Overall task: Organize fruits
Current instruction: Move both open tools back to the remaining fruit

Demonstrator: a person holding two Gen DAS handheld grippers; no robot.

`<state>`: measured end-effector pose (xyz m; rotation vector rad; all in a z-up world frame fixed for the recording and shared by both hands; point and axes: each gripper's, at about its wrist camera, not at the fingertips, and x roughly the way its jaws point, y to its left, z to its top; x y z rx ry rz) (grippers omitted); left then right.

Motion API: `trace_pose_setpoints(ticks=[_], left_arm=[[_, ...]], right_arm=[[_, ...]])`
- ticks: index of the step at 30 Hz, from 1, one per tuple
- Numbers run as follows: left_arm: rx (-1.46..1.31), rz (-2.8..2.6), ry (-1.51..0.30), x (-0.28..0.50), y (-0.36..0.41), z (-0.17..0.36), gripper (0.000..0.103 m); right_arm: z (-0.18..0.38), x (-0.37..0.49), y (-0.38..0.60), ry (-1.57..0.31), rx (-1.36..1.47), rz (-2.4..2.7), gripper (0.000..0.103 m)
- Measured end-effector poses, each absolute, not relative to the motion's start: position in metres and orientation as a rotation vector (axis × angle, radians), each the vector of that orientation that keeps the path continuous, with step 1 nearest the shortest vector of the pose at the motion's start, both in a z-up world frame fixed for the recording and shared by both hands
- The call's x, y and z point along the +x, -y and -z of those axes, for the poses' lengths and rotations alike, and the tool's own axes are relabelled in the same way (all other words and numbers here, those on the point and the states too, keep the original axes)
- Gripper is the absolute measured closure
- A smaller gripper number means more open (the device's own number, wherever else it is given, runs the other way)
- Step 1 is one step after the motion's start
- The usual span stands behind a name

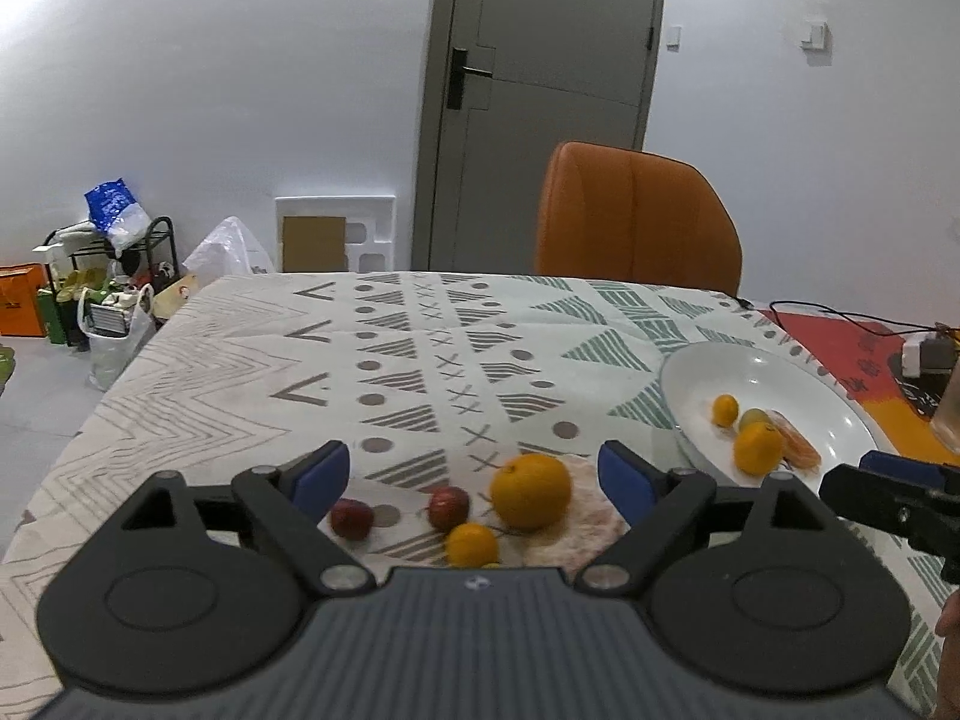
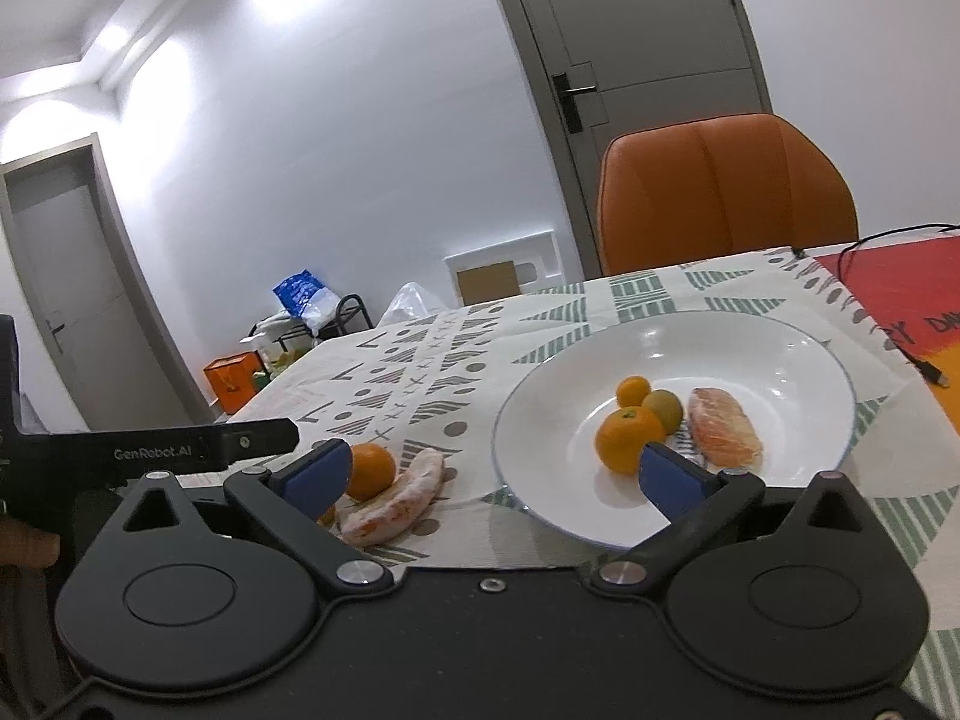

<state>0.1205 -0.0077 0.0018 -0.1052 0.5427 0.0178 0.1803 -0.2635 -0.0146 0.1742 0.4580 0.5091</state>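
Note:
My left gripper [image 1: 474, 475] stands open above loose fruit on the patterned tablecloth: a large orange [image 1: 531, 489], a small orange [image 1: 472, 543], two red fruits [image 1: 449, 507] [image 1: 353, 518] and a pale peeled segment [image 1: 591, 522]. None of them touches its pads. To the right, a white plate [image 1: 774, 369] holds two oranges, a green fruit and a peeled segment. My right gripper [image 2: 492, 474] is wide open and empty over the near rim of the plate [image 2: 750, 354]. On the plate lie an orange [image 2: 627, 438], a smaller orange [image 2: 634, 390], a green fruit [image 2: 663, 409] and a peeled segment [image 2: 723, 426].
An orange chair [image 1: 636, 216] stands behind the table's far edge. A black cable [image 2: 900, 348] and a charger block [image 1: 927, 354] lie on the red cloth [image 2: 888, 282] to the right of the plate. A glass [image 1: 949, 414] stands at the far right. Bags clutter the floor at left.

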Motion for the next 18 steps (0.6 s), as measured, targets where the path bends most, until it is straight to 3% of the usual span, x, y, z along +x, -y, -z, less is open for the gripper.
trace_pose_setpoints(ticks=[12,18], left_arm=[[-0.144,-0.055,-0.541,0.113,-0.025,0.007,0.015],[-0.185,-0.059,-0.544,0.114,-0.042,0.015,0.021]], right_arm=[[0.017,0.18,0.23,-0.475,0.132,-0.569,0.0],[0.018,0.181,0.216,-0.483,0.108,-0.578,0.001]])
